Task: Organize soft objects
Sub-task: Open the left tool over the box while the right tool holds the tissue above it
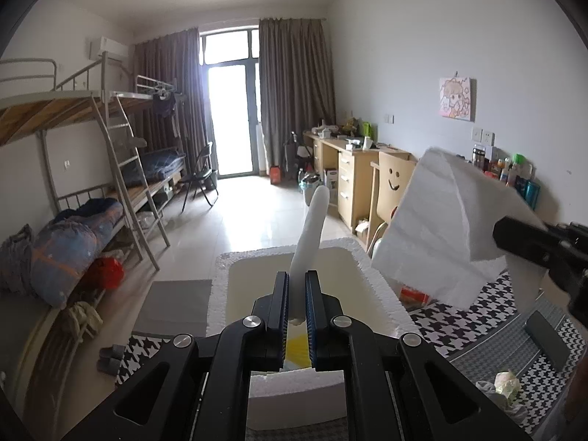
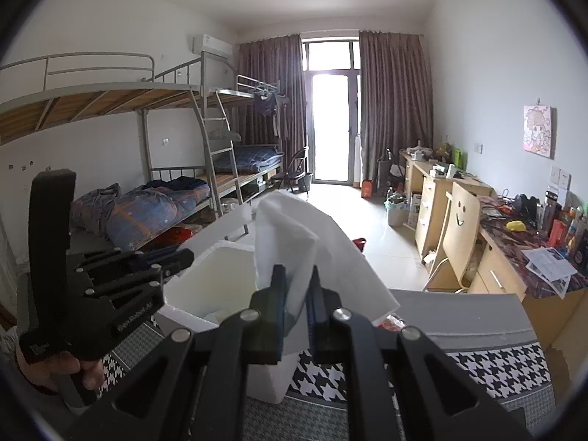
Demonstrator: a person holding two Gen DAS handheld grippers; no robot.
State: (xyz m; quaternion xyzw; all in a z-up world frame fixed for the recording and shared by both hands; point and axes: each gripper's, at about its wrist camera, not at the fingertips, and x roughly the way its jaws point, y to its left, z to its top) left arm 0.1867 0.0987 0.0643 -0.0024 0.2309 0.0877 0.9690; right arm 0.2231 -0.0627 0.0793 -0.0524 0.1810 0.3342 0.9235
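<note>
left hand-held gripper (image 1: 296, 294) clamps white foam strip (image 1: 310, 228) over foam box (image 1: 220, 294); right hand-held gripper (image 2: 296, 286) pinches tissue sheet (image 2: 294, 242).

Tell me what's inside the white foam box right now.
Inside the foam box, pale walls show, plus something yellow low between the left gripper fingers. That gripper, shut on a white foam strip, hides much of the bottom.

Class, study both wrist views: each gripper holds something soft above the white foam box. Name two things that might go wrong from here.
1. The left gripper pinches the white foam strip only at its lower end; the tall, leaning free end may flop outside the foam box.
2. The right gripper holds the white sheet by one bunched part; the loose sheet hangs past the box rim and may drape outside it.
</note>
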